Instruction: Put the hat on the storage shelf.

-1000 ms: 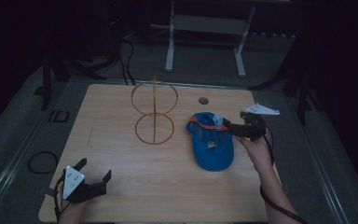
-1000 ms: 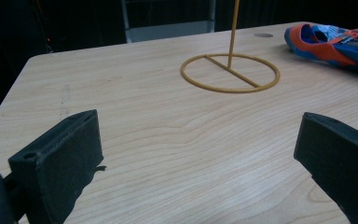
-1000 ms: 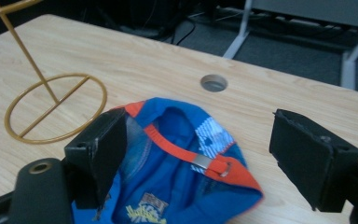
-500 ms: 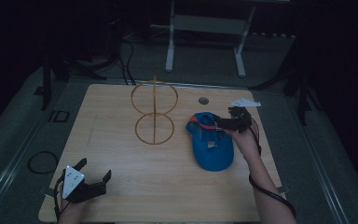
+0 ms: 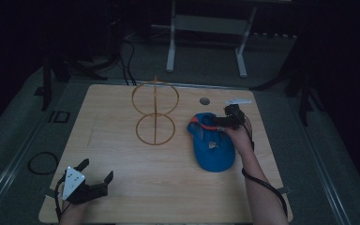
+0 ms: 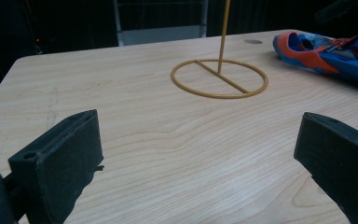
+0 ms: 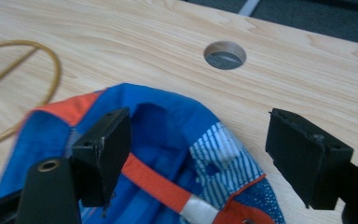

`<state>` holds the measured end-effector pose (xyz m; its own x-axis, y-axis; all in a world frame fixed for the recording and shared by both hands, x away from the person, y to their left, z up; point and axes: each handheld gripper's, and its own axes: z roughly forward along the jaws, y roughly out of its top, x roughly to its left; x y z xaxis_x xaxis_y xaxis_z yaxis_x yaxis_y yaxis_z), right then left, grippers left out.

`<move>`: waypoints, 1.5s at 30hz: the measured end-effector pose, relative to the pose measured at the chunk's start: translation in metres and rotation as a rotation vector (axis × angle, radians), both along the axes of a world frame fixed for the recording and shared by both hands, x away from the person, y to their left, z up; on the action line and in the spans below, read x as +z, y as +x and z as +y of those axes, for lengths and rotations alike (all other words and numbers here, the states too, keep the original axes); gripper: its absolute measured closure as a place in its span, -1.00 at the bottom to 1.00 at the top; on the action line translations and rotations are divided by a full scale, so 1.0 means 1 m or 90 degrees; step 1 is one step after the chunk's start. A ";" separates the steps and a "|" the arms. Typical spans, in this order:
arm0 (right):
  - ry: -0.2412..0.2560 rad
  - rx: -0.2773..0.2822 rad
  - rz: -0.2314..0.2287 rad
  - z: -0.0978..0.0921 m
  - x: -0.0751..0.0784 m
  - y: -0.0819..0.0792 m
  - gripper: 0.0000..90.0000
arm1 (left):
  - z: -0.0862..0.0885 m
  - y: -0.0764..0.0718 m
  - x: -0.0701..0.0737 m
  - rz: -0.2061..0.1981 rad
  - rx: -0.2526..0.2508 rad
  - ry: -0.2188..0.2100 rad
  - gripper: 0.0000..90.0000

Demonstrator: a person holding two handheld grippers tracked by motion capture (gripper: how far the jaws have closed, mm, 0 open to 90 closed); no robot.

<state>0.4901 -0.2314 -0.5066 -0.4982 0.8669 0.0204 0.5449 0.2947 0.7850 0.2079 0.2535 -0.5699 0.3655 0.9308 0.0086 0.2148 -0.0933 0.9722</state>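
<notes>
Two grippers share the wooden table [image 5: 122, 117], and we take the blue cap [image 5: 213, 145] as the thing in hand. We see the cap lying upside down on the right half of the table, its hollow facing up. Its long axis runs from far-left to near-right in the high view: the back end with the orange strap [image 7: 161, 186] points away toward the round hole [image 5: 205, 101] in the tabletop, and the broad blue end points toward the person's edge.

We find the right gripper [image 5: 222, 121] over the far end of the cap, its jaws spread wide and holding nothing. In the right gripper view [image 7: 198, 154] one jaw hangs over the blue cloth near the orange rim and the other over bare wood just beside the cap; whether either jaw touches the fabric we cannot tell.

We see the left gripper [image 5: 93, 176] resting at the near left corner, well apart from the cap, jaws wide open and empty, with only wood between them in the left gripper view [image 6: 196, 154].

Between the two stands a yellow wire stand [image 5: 155, 117], one ring flat on the table and one upright on a thin post, just left of the cap. A black cable [image 5: 262, 183] trails along the right forearm
</notes>
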 end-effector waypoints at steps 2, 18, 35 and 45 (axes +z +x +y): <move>-0.003 0.001 0.007 0.001 -0.003 0.005 -0.51 | -0.002 0.000 0.000 0.001 -0.004 0.001 -0.97; -0.102 -0.032 0.078 0.005 -0.042 0.022 -0.47 | -0.007 -0.003 0.002 -0.005 -0.022 -0.008 -0.97; -0.079 0.018 0.080 0.003 -0.046 0.018 0.55 | -0.009 -0.002 0.001 0.010 -0.032 -0.017 -0.97; -0.071 0.032 0.056 0.004 -0.035 0.007 0.85 | -0.011 0.000 0.000 0.035 -0.057 -0.019 -0.97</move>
